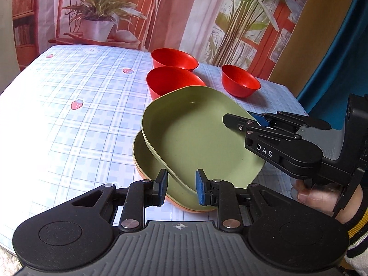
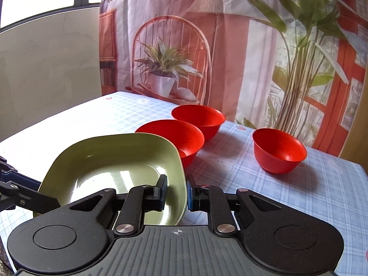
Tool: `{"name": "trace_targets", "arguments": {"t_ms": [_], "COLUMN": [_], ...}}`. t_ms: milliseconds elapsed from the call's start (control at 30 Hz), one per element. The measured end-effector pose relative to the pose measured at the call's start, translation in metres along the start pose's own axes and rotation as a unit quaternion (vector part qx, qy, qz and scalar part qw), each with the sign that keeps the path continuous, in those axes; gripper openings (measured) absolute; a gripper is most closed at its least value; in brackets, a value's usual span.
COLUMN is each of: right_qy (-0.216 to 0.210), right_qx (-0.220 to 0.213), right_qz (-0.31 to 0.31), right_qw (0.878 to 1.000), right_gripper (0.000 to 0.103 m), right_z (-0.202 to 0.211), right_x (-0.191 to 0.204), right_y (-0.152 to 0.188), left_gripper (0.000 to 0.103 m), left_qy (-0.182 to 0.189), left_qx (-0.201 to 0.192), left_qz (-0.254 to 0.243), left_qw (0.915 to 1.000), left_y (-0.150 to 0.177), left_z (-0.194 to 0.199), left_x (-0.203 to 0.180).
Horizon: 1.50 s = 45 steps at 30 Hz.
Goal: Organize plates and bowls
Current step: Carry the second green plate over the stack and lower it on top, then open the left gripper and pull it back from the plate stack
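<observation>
Green plate (image 2: 119,161) tilted, right gripper (image 2: 176,194) jaws clamping its rim

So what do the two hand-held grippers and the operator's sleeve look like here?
Both the left hand-held gripper and the right hand-held gripper are matte black linkages with silver pivot pins, blue finger pads and ribbed grey bases. The right one carries white "DAS" lettering. The cuff is black, yellow and white striped knit.

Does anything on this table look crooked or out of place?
Yes. The top green plate sits tilted, not flat on the green plate under it. The right gripper pinches its rim; the left gripper straddles the near edge. The three red bowls stand upright, unstacked.
</observation>
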State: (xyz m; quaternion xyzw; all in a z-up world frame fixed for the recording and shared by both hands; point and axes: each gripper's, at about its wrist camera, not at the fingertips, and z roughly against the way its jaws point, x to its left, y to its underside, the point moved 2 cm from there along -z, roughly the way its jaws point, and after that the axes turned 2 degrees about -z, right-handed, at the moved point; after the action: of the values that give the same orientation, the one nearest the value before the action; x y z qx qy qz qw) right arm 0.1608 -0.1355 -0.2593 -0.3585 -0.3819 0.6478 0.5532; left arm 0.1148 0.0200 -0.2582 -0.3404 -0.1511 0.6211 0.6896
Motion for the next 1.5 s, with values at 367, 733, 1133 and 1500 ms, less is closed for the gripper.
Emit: {"name": "trace_targets", "arguments": {"t_ms": [367,733,1133,1500], "right_qy": [-0.022,-0.001,0.018,0.022], "right_qx": [-0.002,0.009,0.013,0.017], "right_qz": [0.047,0.071,0.094,0.091], "right_qw": [0.999,0.997,0.995,0.995], "right_gripper": [0.016,0.015,0.011,0.011], "right_z": [-0.016,-0.024,-0.025,-0.025], "right_x": [0.005,0.014,0.018,0.018], "right_y": [0.007,0.022,0.024,0.024], "left_gripper": [0.028,0.028,0.027,0.016], "left_qy": [0.004,0.006,0.012,0.012], "left_qx": [0.023,0.021,0.006,0.008], "left_qz": [0.024,0.035,0.043,0.056], "left_qw": [0.9994,0.9991,0.999,0.9983], "left_y": [0.01,0.012,0.013,0.014], "left_z": [-0.012,-0.01,-0.001,-0.004], "left_x": [0.006,0.012,0.015,0.022]}}
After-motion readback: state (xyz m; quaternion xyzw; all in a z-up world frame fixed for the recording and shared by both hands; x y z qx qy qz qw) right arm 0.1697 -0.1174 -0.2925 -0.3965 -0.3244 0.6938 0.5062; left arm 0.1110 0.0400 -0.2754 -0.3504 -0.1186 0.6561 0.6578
